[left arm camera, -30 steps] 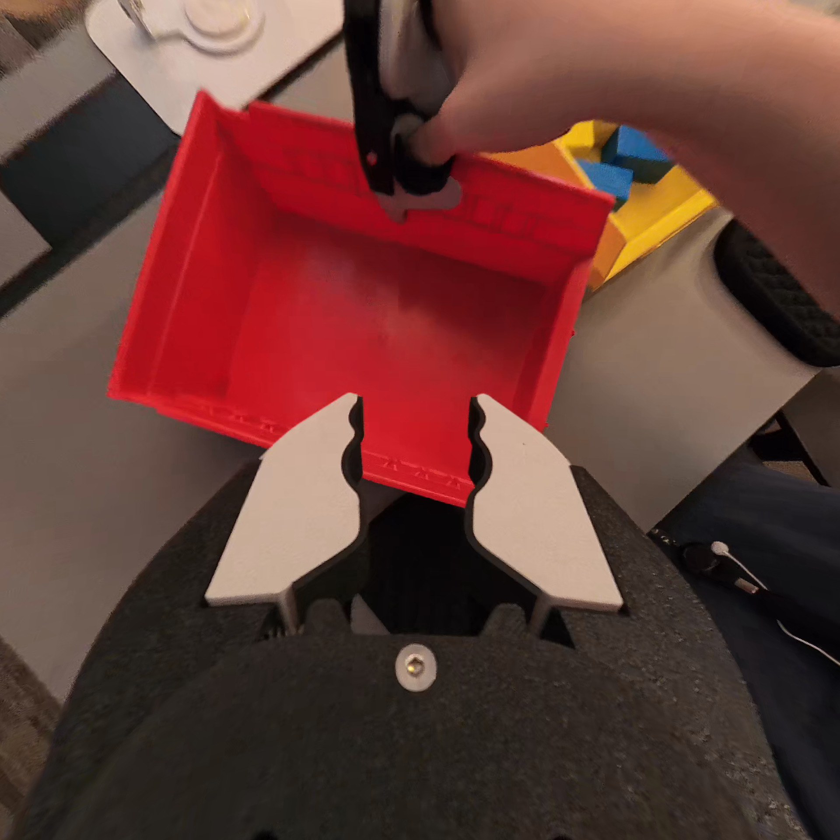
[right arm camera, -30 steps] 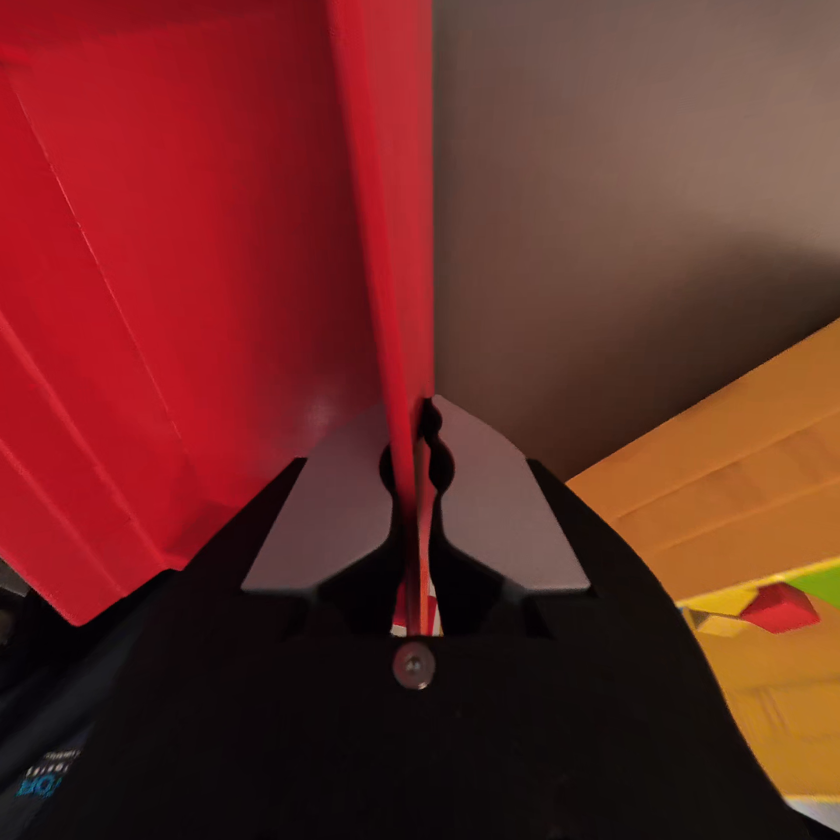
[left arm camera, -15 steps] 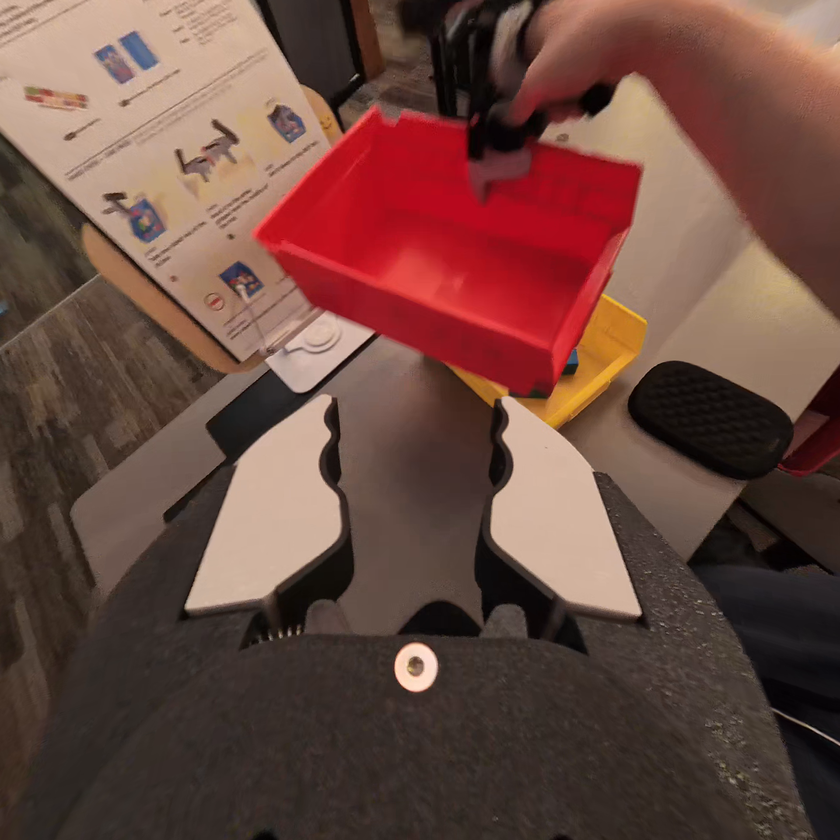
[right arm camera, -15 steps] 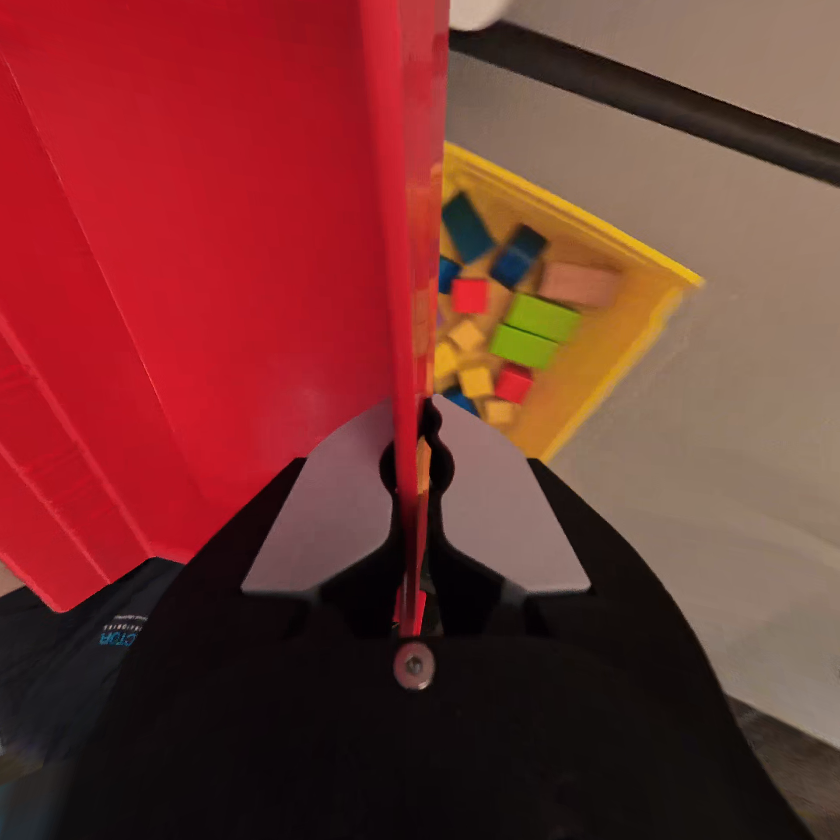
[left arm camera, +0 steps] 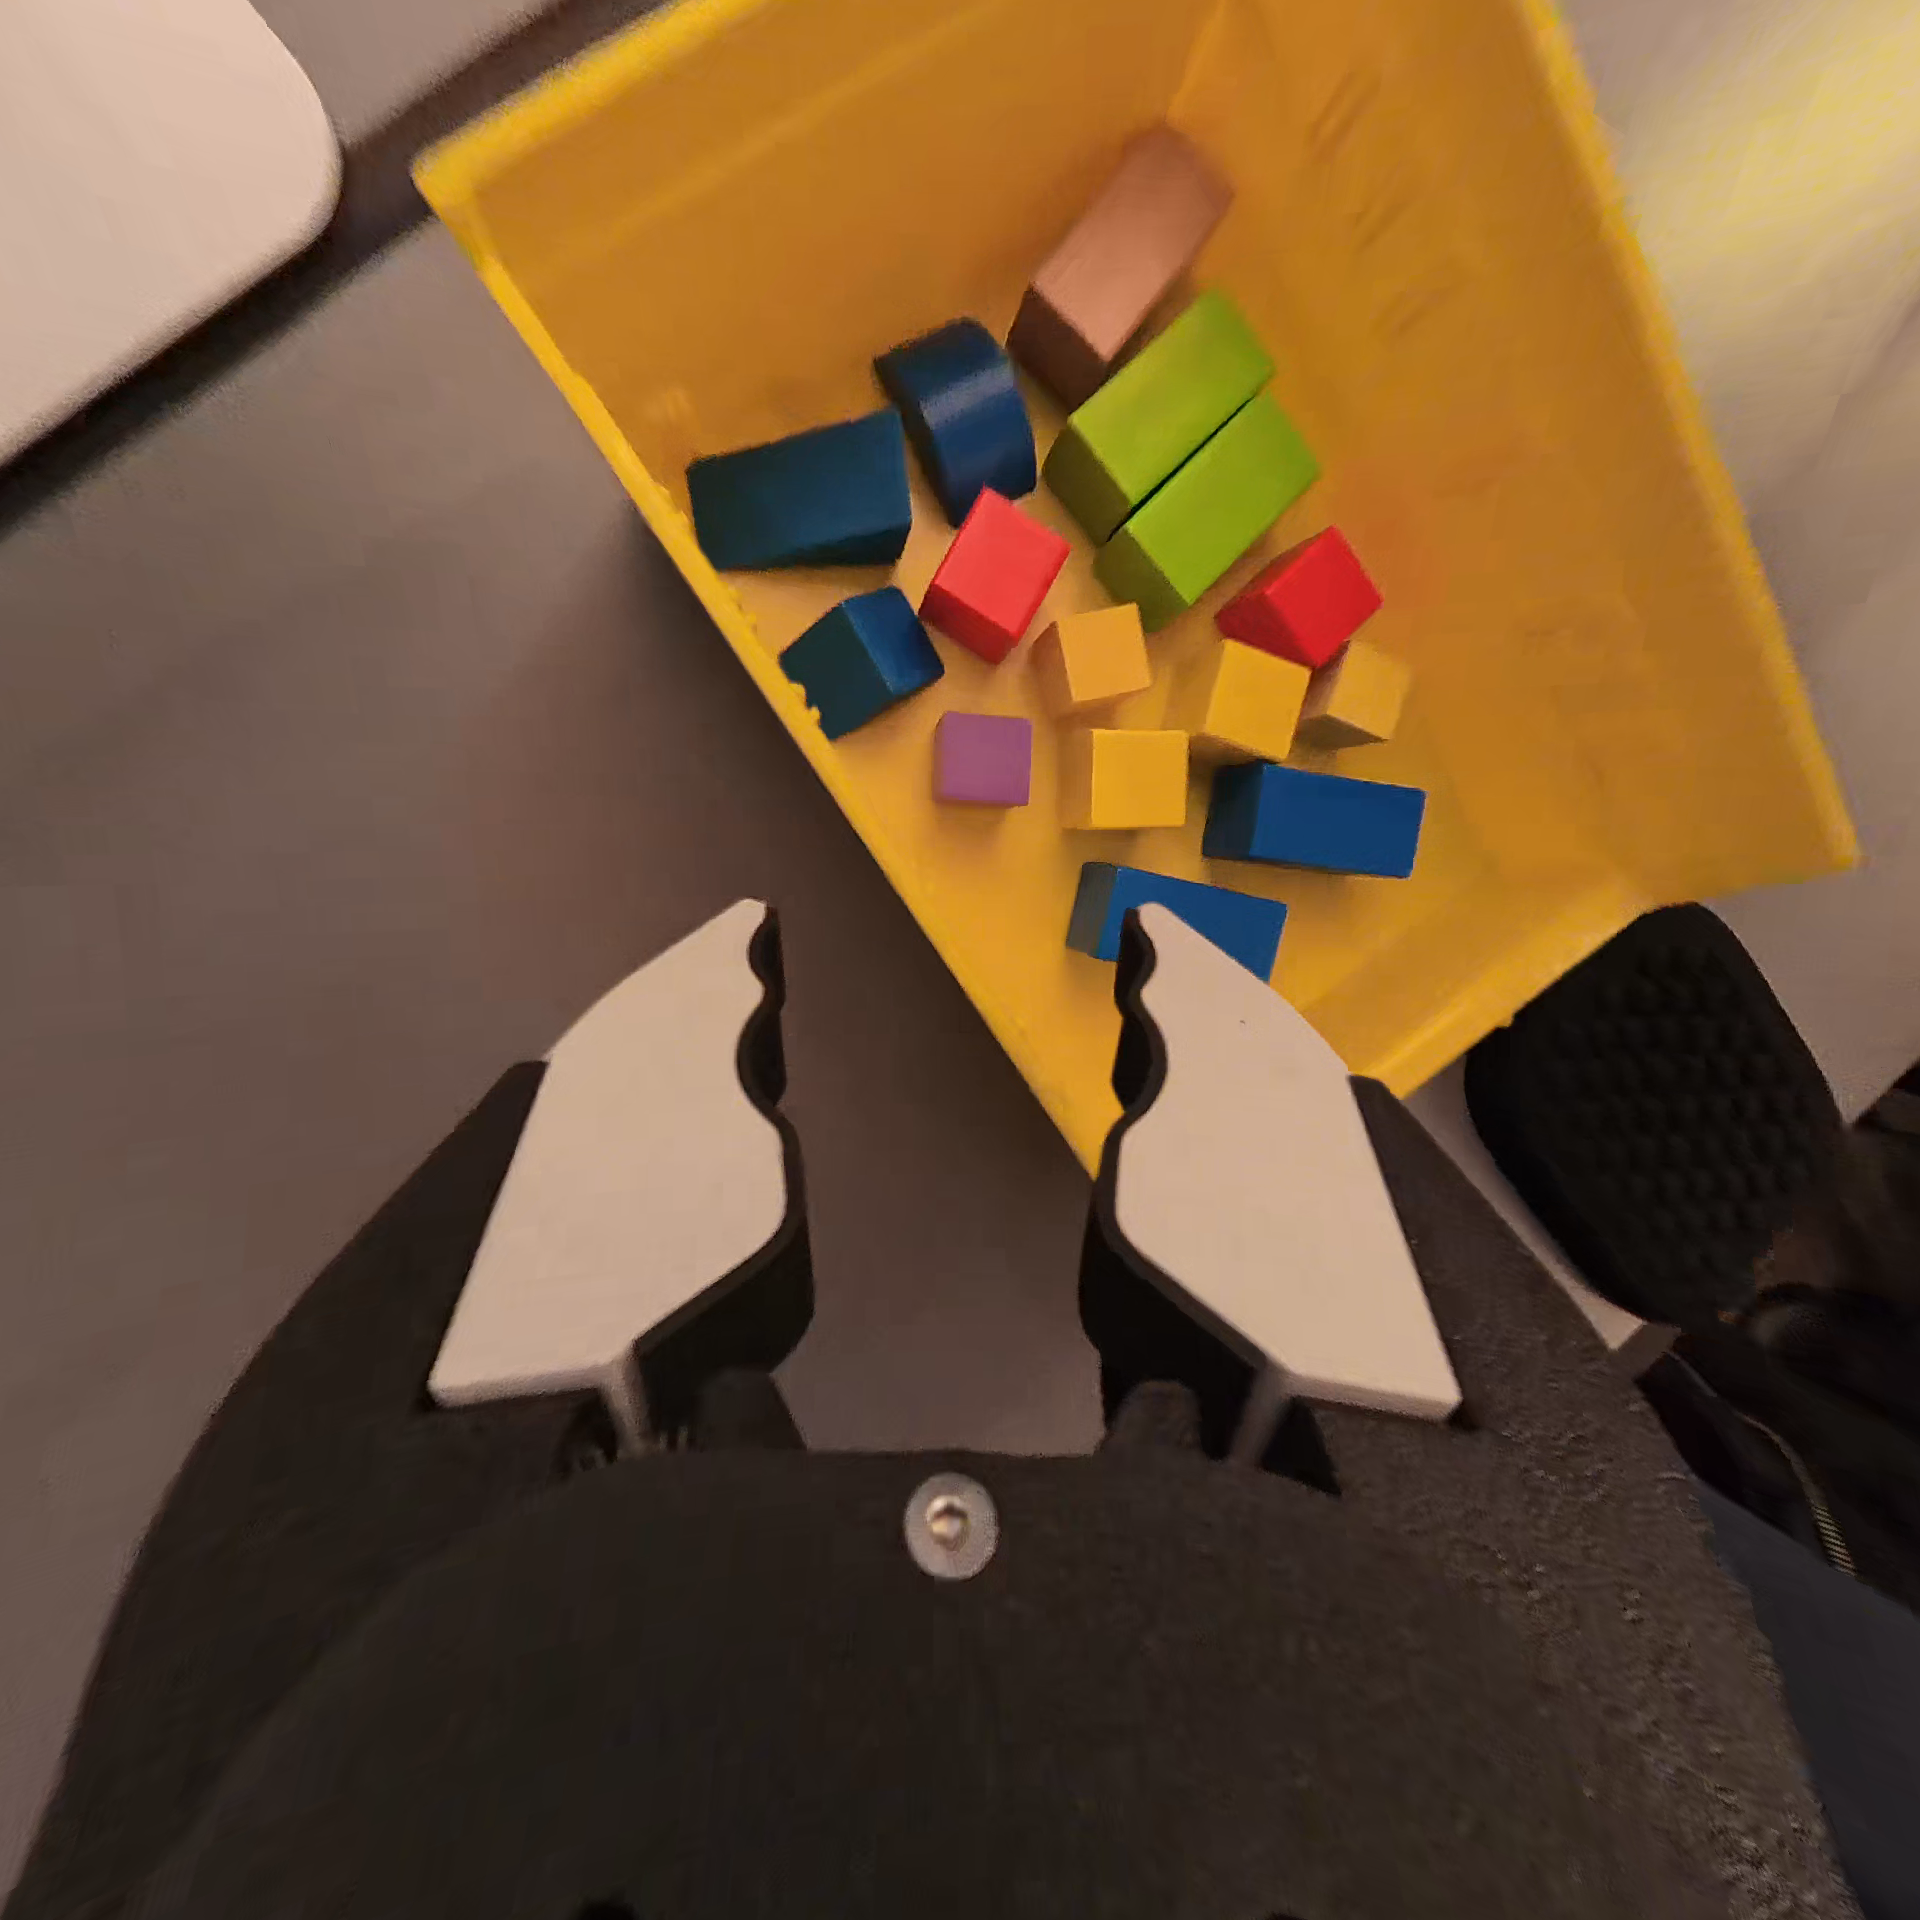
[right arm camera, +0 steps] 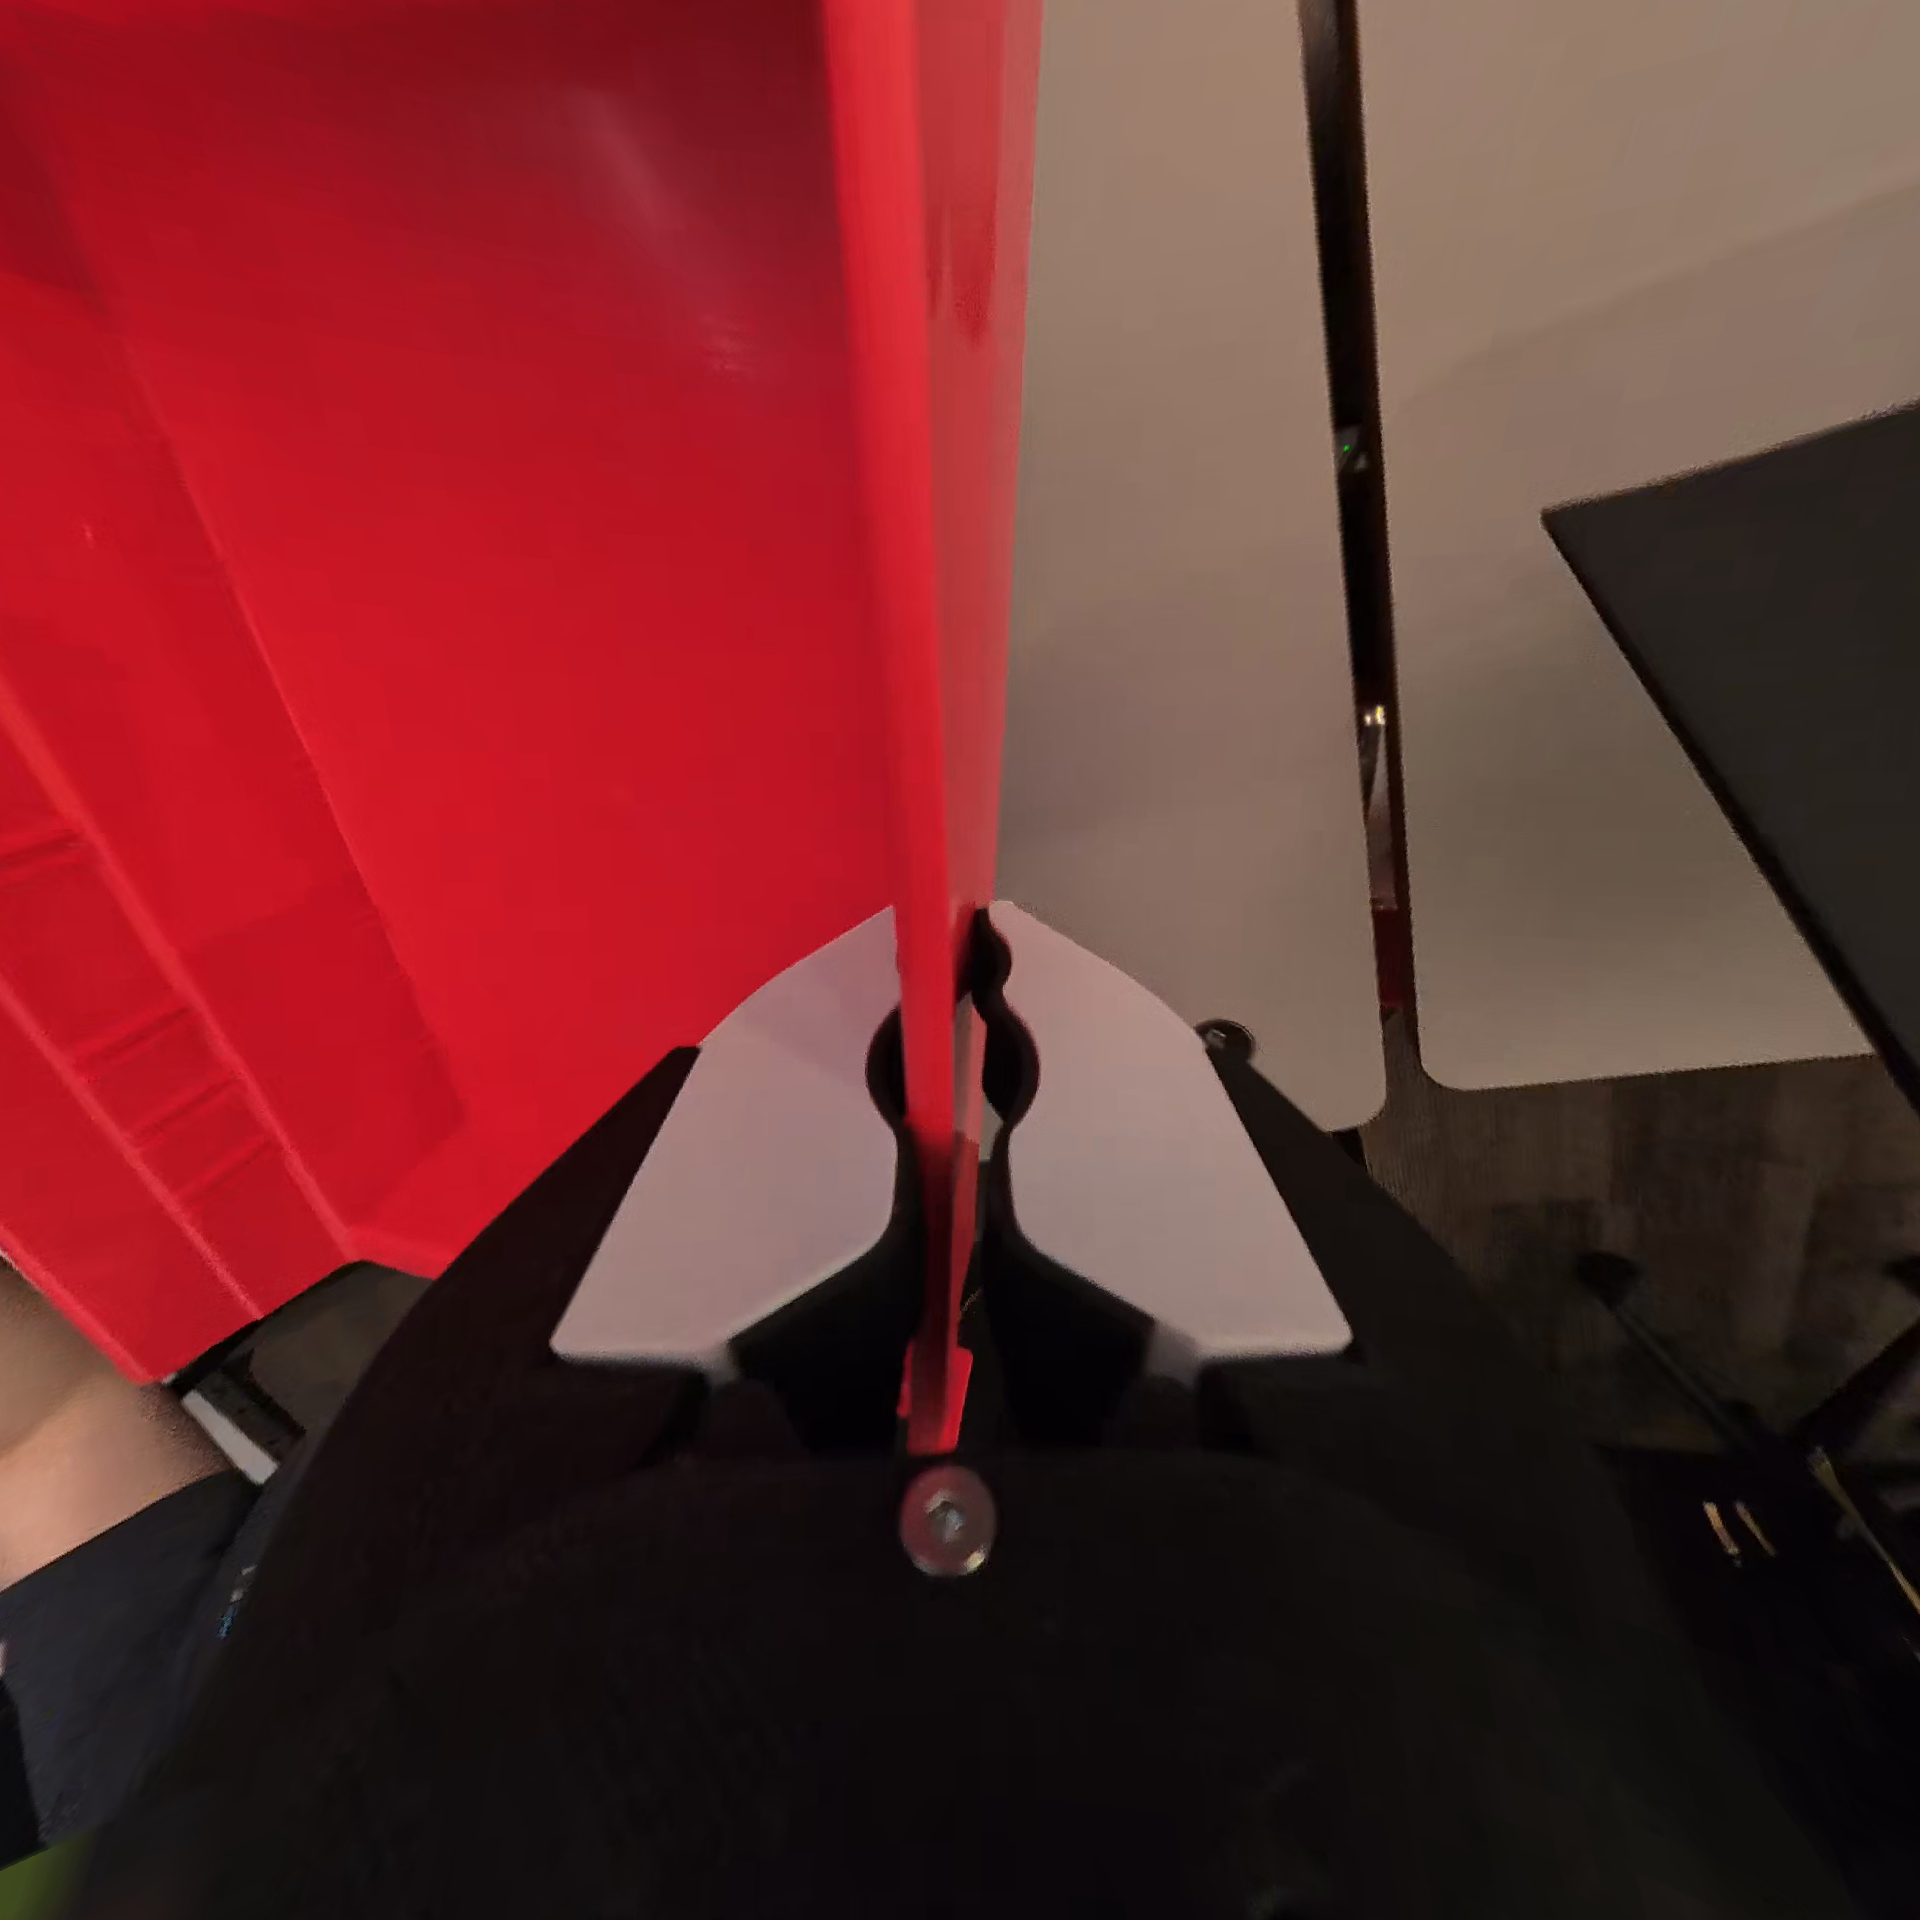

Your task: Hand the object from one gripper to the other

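Observation:
My right gripper [right arm camera: 940, 914] is shut on the thin side wall of an empty red bin [right arm camera: 499, 623] and holds it in the air; the bin fills the left half of the right wrist view. My left gripper [left arm camera: 945, 914] is open and empty. It points down at the grey table, with its right finger [left arm camera: 1236, 1132] over the near rim of a yellow bin [left arm camera: 1455, 312]. The red bin does not show in the left wrist view.
The yellow bin holds several coloured wooden blocks: blue [left arm camera: 1314, 821], green [left arm camera: 1174, 447], red [left arm camera: 992, 577], small yellow [left arm camera: 1127, 779] and purple [left arm camera: 982, 758]. A black textured pad [left arm camera: 1662, 1122] lies right of it. Grey tabletops [right arm camera: 1195, 520] and a dark panel [right arm camera: 1787, 644] lie beyond the red bin.
My right gripper has carried the red bin away, out of the left wrist view. My left gripper has tilted down toward the yellow bin and stayed open.

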{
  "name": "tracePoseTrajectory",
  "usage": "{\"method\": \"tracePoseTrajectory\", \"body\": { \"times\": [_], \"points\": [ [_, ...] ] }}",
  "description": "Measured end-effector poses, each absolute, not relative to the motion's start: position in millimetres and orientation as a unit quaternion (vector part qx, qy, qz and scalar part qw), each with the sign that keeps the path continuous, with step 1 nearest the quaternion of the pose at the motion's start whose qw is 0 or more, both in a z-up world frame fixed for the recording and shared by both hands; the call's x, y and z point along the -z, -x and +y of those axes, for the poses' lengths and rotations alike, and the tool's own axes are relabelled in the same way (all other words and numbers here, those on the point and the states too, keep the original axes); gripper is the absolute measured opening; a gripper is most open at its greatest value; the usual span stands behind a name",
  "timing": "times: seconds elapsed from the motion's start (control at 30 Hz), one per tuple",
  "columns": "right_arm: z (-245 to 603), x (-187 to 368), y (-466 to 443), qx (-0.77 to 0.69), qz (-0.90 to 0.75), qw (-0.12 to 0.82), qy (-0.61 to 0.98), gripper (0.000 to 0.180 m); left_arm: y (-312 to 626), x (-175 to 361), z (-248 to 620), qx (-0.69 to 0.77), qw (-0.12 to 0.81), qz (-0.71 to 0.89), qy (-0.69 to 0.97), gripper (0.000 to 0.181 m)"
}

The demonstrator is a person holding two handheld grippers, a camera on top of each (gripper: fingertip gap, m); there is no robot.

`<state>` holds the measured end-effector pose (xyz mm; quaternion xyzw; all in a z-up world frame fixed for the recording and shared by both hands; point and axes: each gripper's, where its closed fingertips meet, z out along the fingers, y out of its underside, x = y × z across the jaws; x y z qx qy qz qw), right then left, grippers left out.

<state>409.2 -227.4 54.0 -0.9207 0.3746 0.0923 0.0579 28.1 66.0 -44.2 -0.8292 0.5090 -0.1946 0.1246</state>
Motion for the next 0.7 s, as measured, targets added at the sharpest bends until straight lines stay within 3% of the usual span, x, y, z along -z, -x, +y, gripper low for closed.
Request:
{"method": "tracePoseTrajectory", "body": {
  "times": [0.17,0.27,0.3,0.4,0.7],
  "points": [
    [-258,-19,-416,-0.091,0.378,0.031,0.921,0.008,-29,86,66,0.127,0.031,0.511,0.850,0.051],
    [-262,-3,-413,-0.094,0.374,0.022,0.923,0.007,-26,98,68,0.093,0.005,0.512,0.854,0.035],
    [-262,2,-412,-0.096,0.373,0.018,0.923,0.008,-30,98,63,0.112,-0.013,0.510,0.853,0.020],
    [-256,14,-405,-0.104,0.374,0.012,0.922,0.008,-27,98,62,0.119,-0.044,0.498,0.858,0.011],
    [-206,60,-368,-0.135,0.344,0.029,0.929,0.009,13,97,102,0.134,-0.042,0.451,0.881,0.005]
  ]
}}
